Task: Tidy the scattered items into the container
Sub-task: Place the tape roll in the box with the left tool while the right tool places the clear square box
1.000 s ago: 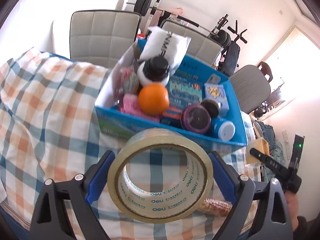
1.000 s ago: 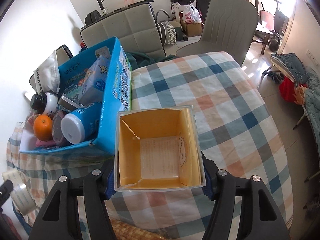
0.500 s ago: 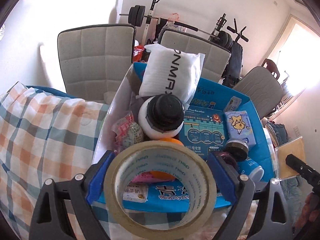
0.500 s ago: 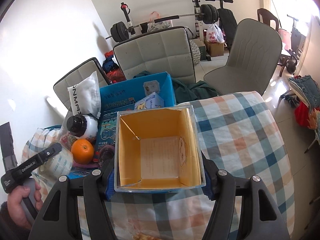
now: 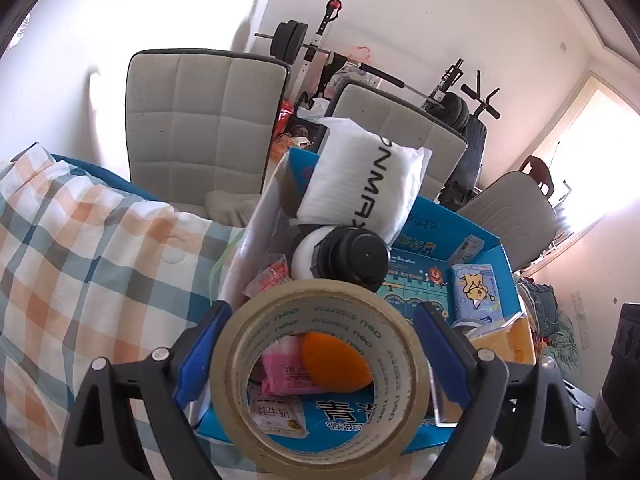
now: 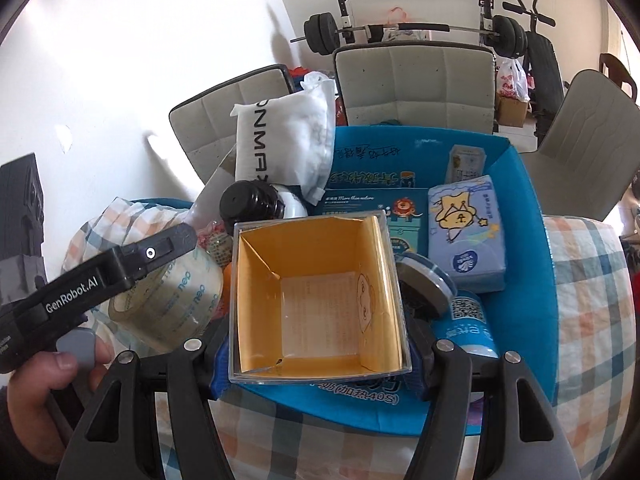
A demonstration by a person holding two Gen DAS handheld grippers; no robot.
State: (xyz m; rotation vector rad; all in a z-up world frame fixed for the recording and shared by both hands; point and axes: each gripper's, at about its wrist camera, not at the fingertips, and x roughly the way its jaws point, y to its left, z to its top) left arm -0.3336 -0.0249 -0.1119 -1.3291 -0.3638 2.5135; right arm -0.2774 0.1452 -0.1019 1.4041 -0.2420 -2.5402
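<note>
Left tongs (image 5: 320, 364): you grip the tape roll (image 5: 320, 376), blue box (image 5: 486, 240) just beyond.
Right tongs (image 6: 318, 356): you clamp the yellow-lined clear box (image 6: 316, 292) over it.

A checked cloth (image 5: 100, 248) covers what seems a table, and the blue container (image 6: 536, 216) sits directly on it.

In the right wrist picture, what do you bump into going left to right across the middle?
Roll of tape → open yellow box in the right tongs → round tin → blue tissue pack → blue bin's right wall → checked cloth.
</note>
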